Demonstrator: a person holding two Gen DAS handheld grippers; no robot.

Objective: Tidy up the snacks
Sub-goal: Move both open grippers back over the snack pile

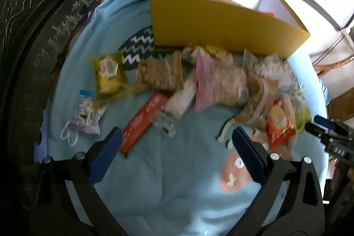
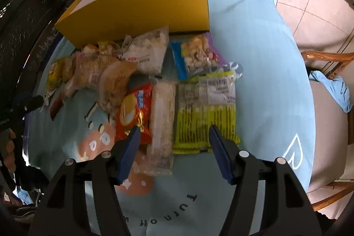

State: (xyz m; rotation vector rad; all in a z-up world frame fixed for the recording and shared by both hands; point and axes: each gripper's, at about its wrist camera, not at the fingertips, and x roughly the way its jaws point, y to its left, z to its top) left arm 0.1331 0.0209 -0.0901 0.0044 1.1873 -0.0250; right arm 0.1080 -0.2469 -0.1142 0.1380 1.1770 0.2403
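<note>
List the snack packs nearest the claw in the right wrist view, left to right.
Red-orange snack bag → long pale clear-wrapped pack → yellow-green striped pack with a white label. The packs behind them overlap too much to order.

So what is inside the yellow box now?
The yellow box shows white inner walls and, in the left wrist view, a small red-orange bit behind its front wall. That wall hides the floor, so any other contents cannot be seen.

A round table under a light blue cloth (image 2: 261,63) carries a yellow box (image 2: 141,12) and, apparently, many snack packets (image 2: 199,112).
</note>
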